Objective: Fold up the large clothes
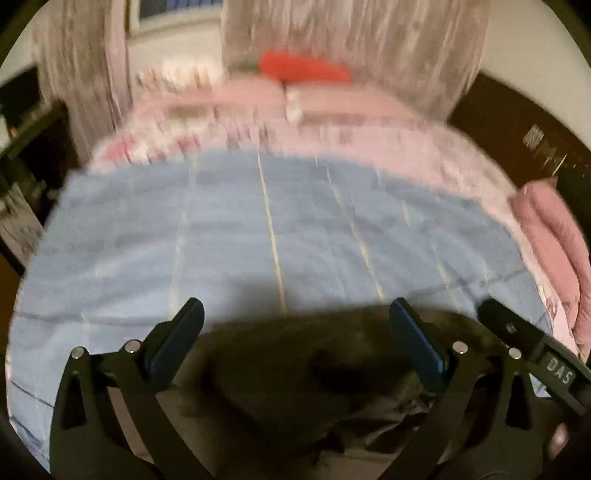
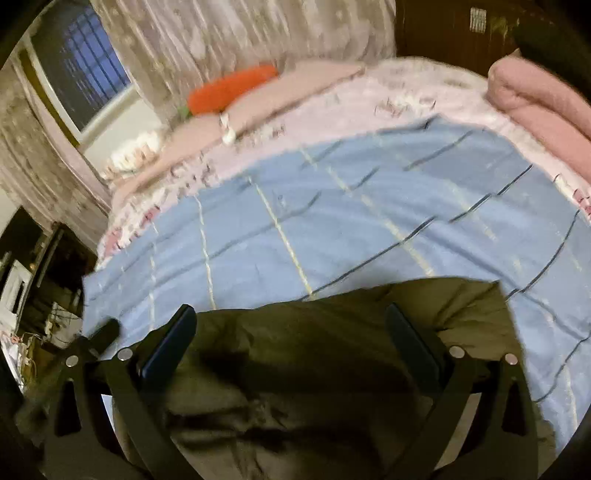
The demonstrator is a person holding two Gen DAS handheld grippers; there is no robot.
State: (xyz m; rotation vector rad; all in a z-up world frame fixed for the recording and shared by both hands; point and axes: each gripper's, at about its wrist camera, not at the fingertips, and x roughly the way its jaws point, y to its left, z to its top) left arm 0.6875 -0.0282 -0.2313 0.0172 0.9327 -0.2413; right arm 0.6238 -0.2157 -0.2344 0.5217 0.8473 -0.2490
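Observation:
A dark olive garment [image 2: 314,369] lies crumpled at the near edge of a bed, on a light blue checked sheet [image 2: 351,221]. In the left wrist view the garment [image 1: 295,380] sits low between my fingers. My left gripper [image 1: 295,325] is open above the garment's far edge, holding nothing. My right gripper [image 2: 291,328] is open too, its fingers spread over the garment. The right gripper's finger [image 1: 517,332] also shows at the right of the left wrist view. Both views are blurred.
The blue sheet [image 1: 277,221] covers the near bed. Beyond it lie a pink floral cover [image 2: 388,99], pink pillows [image 2: 277,96] and a red cushion [image 2: 229,90]. A folded pink quilt [image 2: 543,110] sits at the right edge. Curtains [image 2: 240,33] and dark furniture [image 2: 40,277] stand around.

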